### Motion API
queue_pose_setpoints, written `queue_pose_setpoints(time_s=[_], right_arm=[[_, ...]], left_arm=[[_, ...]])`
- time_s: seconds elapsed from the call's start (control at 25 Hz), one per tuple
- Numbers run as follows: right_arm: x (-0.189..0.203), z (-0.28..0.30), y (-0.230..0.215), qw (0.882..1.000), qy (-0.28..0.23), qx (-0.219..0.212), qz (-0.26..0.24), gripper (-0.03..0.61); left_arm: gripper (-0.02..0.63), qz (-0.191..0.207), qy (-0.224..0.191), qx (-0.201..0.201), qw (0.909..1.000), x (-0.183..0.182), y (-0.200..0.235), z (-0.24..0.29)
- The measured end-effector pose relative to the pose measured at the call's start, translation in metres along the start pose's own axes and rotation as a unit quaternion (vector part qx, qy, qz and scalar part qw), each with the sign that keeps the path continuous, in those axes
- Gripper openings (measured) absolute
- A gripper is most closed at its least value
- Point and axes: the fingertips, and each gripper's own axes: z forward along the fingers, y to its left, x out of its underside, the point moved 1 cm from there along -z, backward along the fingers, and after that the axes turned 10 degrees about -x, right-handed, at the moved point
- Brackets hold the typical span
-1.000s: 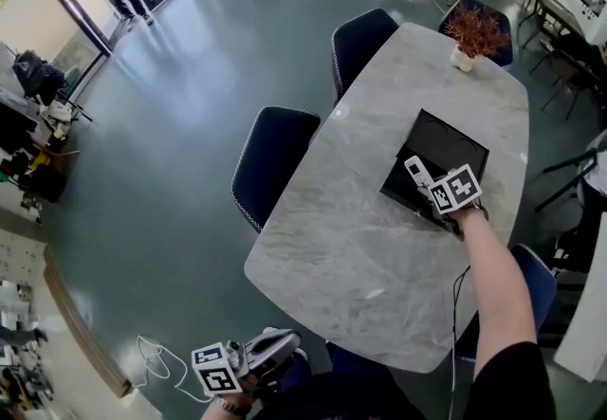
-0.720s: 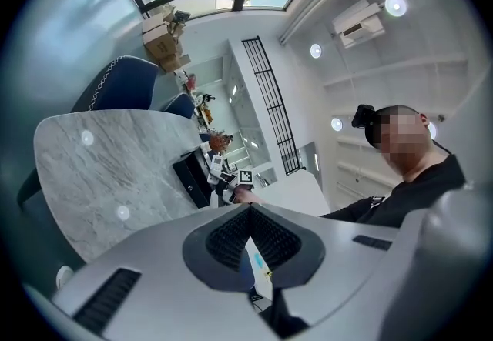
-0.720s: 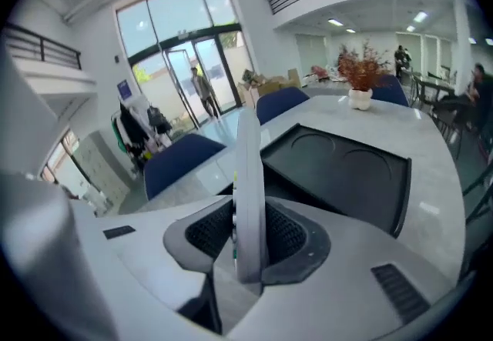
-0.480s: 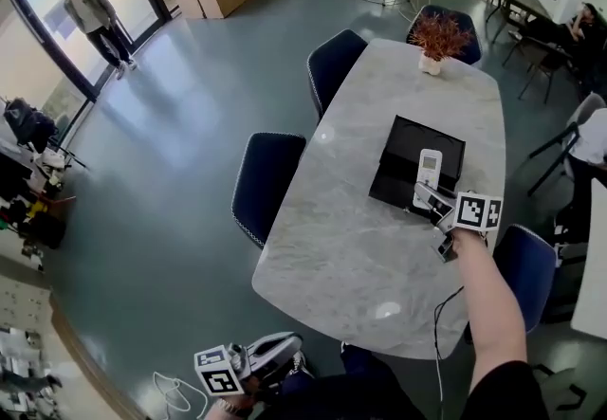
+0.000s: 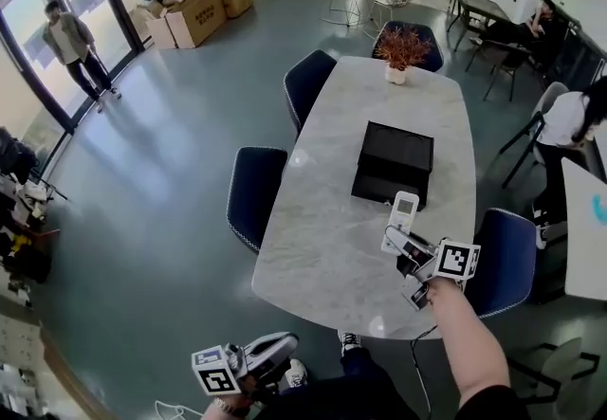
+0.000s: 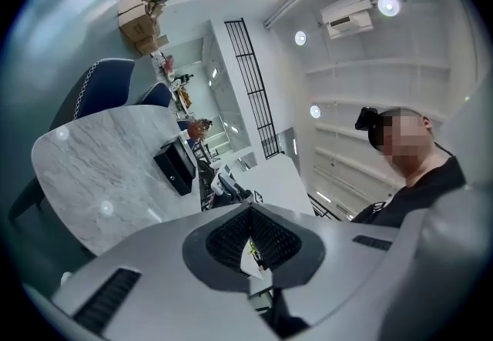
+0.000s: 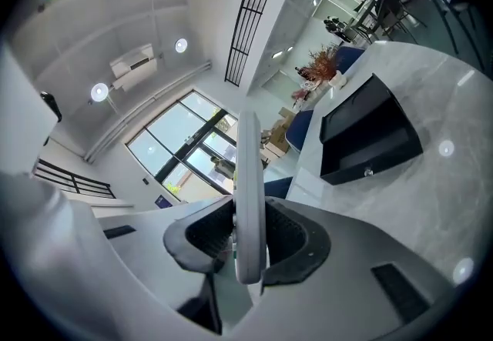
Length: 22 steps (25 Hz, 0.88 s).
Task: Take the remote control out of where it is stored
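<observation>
In the head view my right gripper [image 5: 406, 246] is shut on the white remote control [image 5: 402, 217] and holds it above the marble table [image 5: 322, 238], near the front right edge. The black storage box [image 5: 394, 160] sits behind it in the middle of the table, apart from the remote. In the right gripper view the remote [image 7: 248, 178] stands edge-on between the pads of my right gripper [image 7: 248, 243], with the box [image 7: 370, 139] to the right. My left gripper [image 5: 283, 347] hangs low beside the body, off the table, its jaws together [image 6: 250, 216] and empty.
Dark blue chairs [image 5: 251, 191] [image 5: 308, 82] [image 5: 503, 257] stand round the table. A potted plant [image 5: 398, 53] sits at its far end. A person [image 5: 71, 44] stands by the glass doors at left, and another [image 5: 569, 124] sits at right. Cardboard boxes [image 5: 194, 15] lie at the back.
My right gripper has pulled the remote away from the black box toward the near right edge of the table, rising and rolling. The left gripper has barely shifted.
</observation>
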Motion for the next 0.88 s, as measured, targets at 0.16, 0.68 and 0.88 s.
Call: queue_pose_setpoints(time_s=[0.16, 0.68, 0.88], right_arm=[[0.038, -0.015, 0.034, 1.000, -0.008, -0.009, 0.000, 0.117], [0.166, -0.061, 0.117, 0.998, -0.058, -0.012, 0.020, 0.117], [0.218, -0.072, 0.142, 0.998, -0.068, -0.006, 0.018, 0.117]], left_arm=[[0.006, 0.009, 0.018, 0.019, 0.9996, 0.006, -0.007, -0.011], [0.006, 0.031, 0.080, 0.068, 0.9939, 0.032, -0.028, -0.063], [0.006, 0.041, 0.110, 0.080, 0.9898, 0.045, -0.031, -0.088]])
